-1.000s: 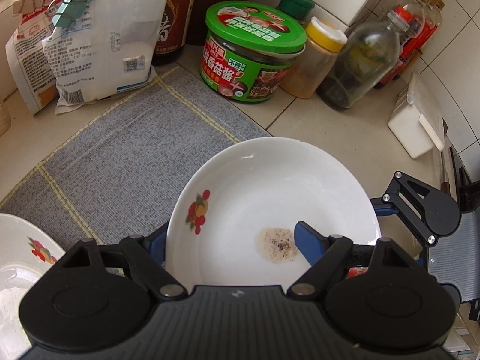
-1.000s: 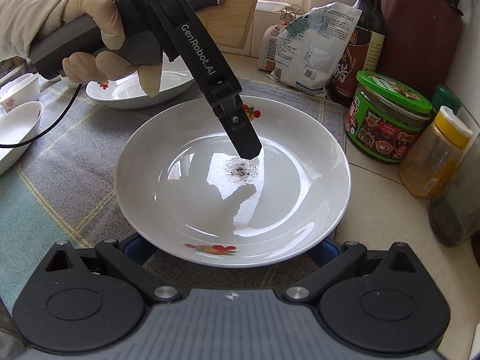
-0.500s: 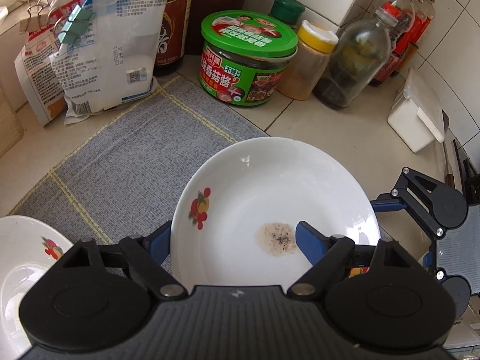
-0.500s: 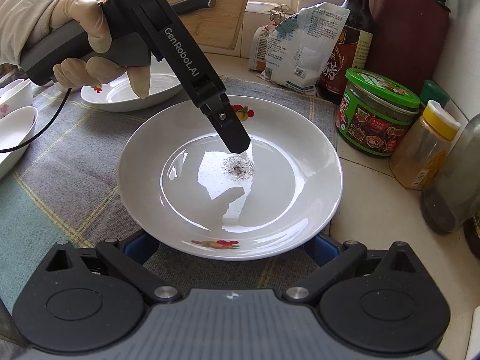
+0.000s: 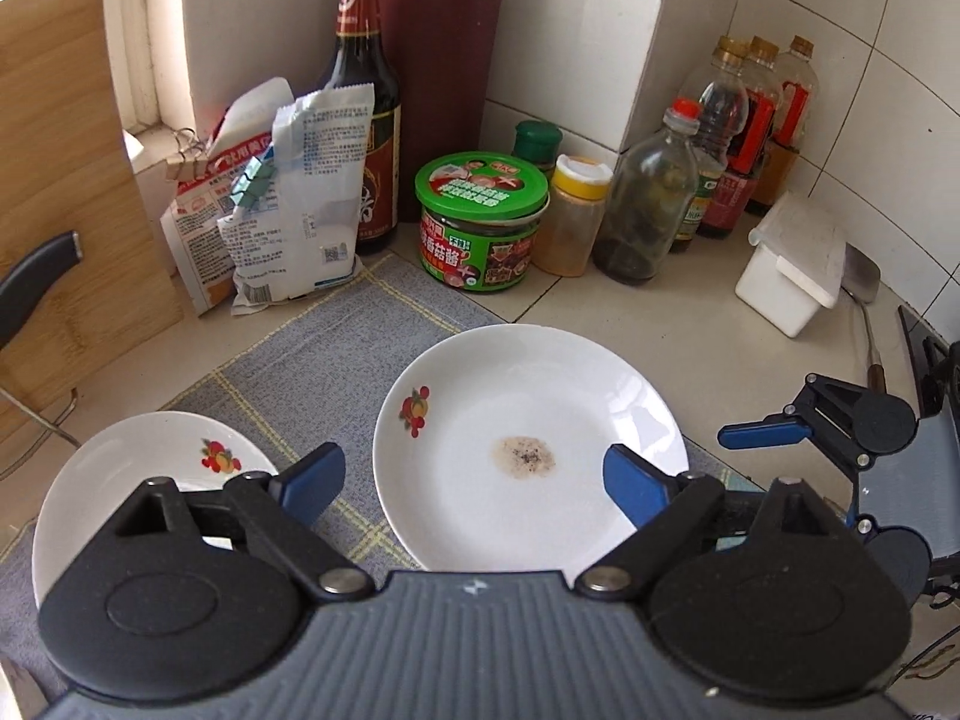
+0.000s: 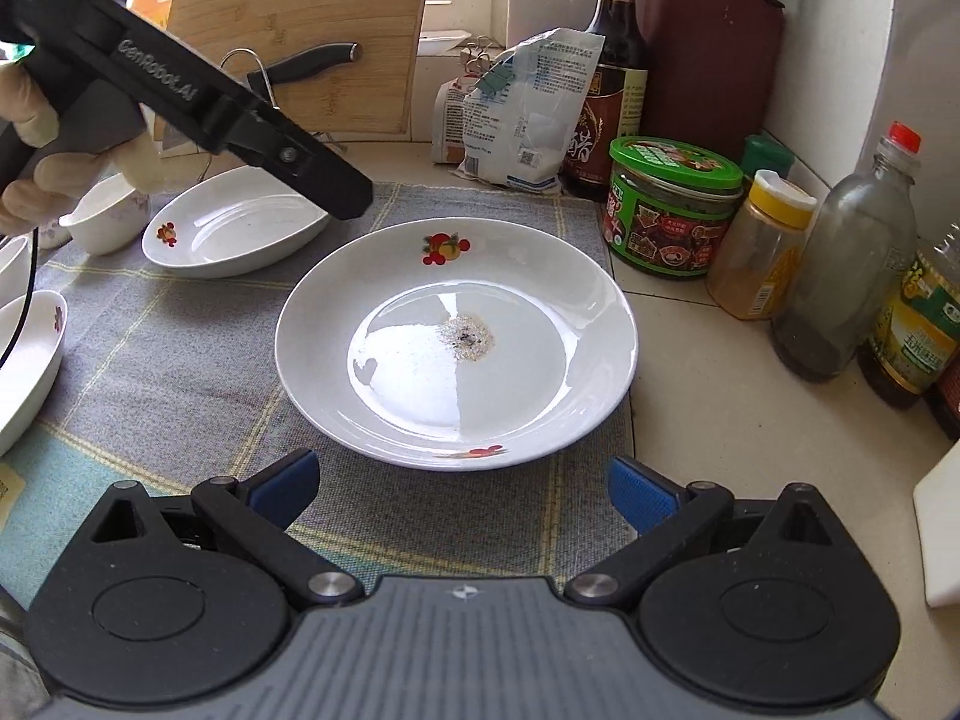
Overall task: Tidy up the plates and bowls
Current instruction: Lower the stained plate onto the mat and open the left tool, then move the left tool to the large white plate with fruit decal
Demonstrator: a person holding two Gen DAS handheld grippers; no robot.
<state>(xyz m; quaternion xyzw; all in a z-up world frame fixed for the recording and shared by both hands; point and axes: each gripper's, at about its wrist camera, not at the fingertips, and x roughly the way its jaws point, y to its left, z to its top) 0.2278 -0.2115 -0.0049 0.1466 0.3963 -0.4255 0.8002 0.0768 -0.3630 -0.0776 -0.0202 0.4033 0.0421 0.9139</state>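
Observation:
A white plate [image 5: 528, 414] with a fruit motif and a brown speckled stain in its middle lies flat on the grey mat [image 5: 312, 360]. My left gripper [image 5: 471, 486] hovers above the plate's near rim. Its jaws are opening, and the blue pads are clear of the plate. In the right wrist view the same plate [image 6: 540, 312] lies just ahead of my right gripper [image 6: 462, 486], which is open with only mat between its fingers. The left gripper's finger [image 6: 336, 192] hangs above the mat, left of the plate. A second plate [image 5: 120, 480] sits at the left.
An oval dish [image 6: 234, 228], a small bowl [image 6: 102, 216] and another bowl [image 6: 24, 360] stand on the mat's left. Behind are a green-lidded jar [image 5: 483, 222], bottles [image 5: 654, 204], bags [image 5: 282, 198], a cutting board [image 5: 60, 150] and a white box [image 5: 792, 264].
Both grippers have drawn back and up from the stained plate. The left jaws widened and let go of the plate's rim. The plate now rests on the mat.

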